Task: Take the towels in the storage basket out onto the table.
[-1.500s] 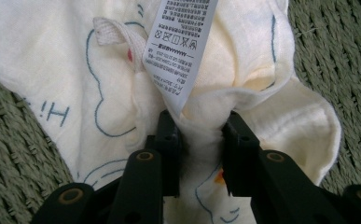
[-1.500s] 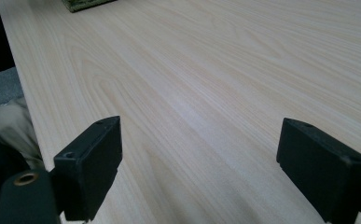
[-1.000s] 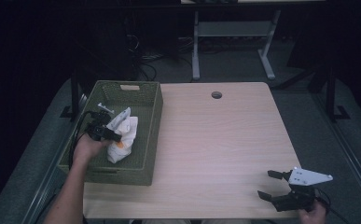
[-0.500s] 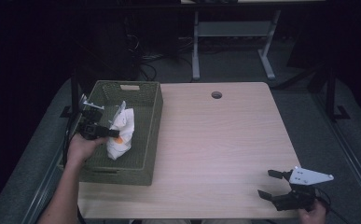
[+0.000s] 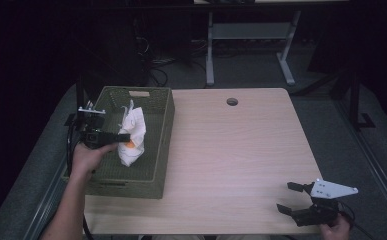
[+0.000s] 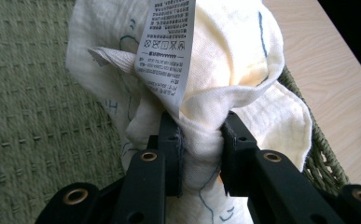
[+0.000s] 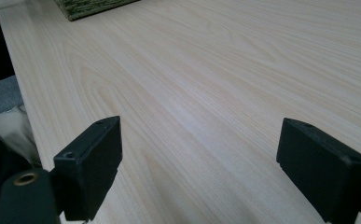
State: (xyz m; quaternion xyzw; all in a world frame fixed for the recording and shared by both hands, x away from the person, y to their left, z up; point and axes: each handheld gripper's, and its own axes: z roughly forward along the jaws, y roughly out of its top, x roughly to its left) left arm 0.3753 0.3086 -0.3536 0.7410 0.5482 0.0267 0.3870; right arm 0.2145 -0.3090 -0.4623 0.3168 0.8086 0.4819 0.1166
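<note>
Your right gripper (image 5: 293, 198) sits at the near right corner of the table (image 5: 241, 150), jaws spread wide with nothing between them; your left gripper (image 6: 201, 133) is clamped tight on a bunched cream cloth (image 6: 225, 60), its care label (image 6: 166, 46) dangling. That cloth hangs inside the green woven basket (image 5: 161, 150) at the table's left edge.

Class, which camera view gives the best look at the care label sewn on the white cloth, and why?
The left gripper view: the care label hangs close to the lens, printed symbols visible, just above where the left tongs pinch the white cloth. The high view shows the cloth as a small bundle over the green basket, label indistinct.
</note>
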